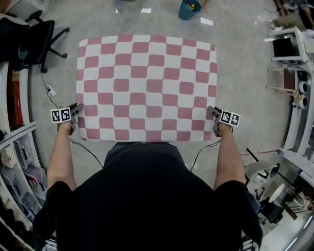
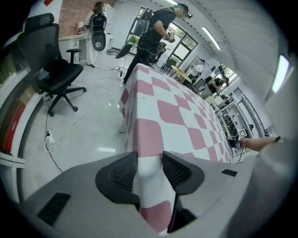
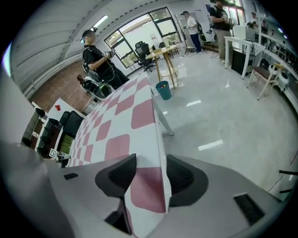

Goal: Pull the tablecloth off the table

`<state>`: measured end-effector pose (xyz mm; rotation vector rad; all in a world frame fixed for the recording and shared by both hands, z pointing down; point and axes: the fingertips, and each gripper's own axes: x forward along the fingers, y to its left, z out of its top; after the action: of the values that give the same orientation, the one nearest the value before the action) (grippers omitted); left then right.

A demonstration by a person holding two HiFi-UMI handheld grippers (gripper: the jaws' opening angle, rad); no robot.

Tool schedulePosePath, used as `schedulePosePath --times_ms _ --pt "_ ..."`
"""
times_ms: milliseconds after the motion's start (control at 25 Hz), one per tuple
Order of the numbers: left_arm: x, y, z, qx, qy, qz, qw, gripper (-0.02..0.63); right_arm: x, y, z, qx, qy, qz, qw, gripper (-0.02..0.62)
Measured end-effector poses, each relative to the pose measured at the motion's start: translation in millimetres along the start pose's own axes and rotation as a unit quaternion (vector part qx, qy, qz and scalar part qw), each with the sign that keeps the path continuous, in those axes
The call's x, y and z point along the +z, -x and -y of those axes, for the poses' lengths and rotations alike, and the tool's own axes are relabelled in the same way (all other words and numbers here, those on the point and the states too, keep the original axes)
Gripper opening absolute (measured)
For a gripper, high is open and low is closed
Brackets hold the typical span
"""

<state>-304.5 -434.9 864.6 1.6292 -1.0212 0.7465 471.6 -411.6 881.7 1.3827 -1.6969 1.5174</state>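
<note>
The red-and-white checked tablecloth (image 1: 147, 83) lies spread flat over the whole table top, and its edges hang down over the sides. The person stands at the near edge with one gripper at each near corner. The left gripper (image 1: 75, 116) is at the near-left corner; in the left gripper view (image 2: 149, 173) its jaws stand spread, and the hanging corner of the tablecloth (image 2: 177, 111) runs down between the two dark pads and fills the gap. The right gripper (image 1: 214, 120) is at the near-right corner, and the right gripper view (image 3: 150, 175) shows the same there - jaws spread wide, with a red square of the tablecloth (image 3: 116, 125) between the pads. A black office chair (image 1: 39, 39) stands on the floor to the left of the table, and a blue bin (image 1: 189, 9) stands beyond its far edge.
</note>
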Motion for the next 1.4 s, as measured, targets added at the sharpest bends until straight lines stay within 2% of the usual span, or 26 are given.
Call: schedulePosePath --times_ms 280,360,480,560,800,920,1040,1240,1400 --pt "-0.8 -2.6 0.8 0.001 0.005 -0.008 1.0 0.169 -0.4 0.3 -1.2 0.018 0.005 0.003 1.0 0.176" --pt "-0.3 0.6 -0.5 0.004 0.01 -0.005 0.9999 0.153 -1.0 2.1 -1.8 0.011 0.019 -0.002 1.0 0.166" --pt "0.4 7.6 -6.7 0.018 0.016 0.004 0.9997 0.069 -1.4 4.6 -1.6 0.001 0.03 0.003 1.0 0.154" --pt "-0.5 10.9 -8.6 0.026 0.016 0.009 0.9995 0.04 -1.6 5.4 -1.0 -0.007 0.033 0.012 0.999 0.147" --pt "-0.9 12.5 -1.2 0.039 -0.013 0.005 0.9991 0.022 -1.6 12.3 0.7 -0.048 0.054 0.029 0.997 0.112" --pt "-0.4 16.8 -0.8 0.042 -0.013 0.012 0.999 0.021 -2.0 14.9 2.6 -0.072 0.07 0.03 0.994 0.07" --pt "-0.7 21.2 2.1 0.037 -0.01 0.018 0.9991 0.021 -2.1 19.3 1.3 -0.075 0.076 0.032 0.994 0.028" --pt "-0.1 26.4 8.4 0.021 -0.002 0.028 0.9994 0.021 -1.1 28.7 -4.7 -0.073 0.075 0.04 0.994 0.028" --pt "3.8 39.8 19.1 -0.034 0.029 0.072 0.9964 0.021 -0.7 38.3 -12.0 -0.071 0.066 0.055 0.994 0.028"
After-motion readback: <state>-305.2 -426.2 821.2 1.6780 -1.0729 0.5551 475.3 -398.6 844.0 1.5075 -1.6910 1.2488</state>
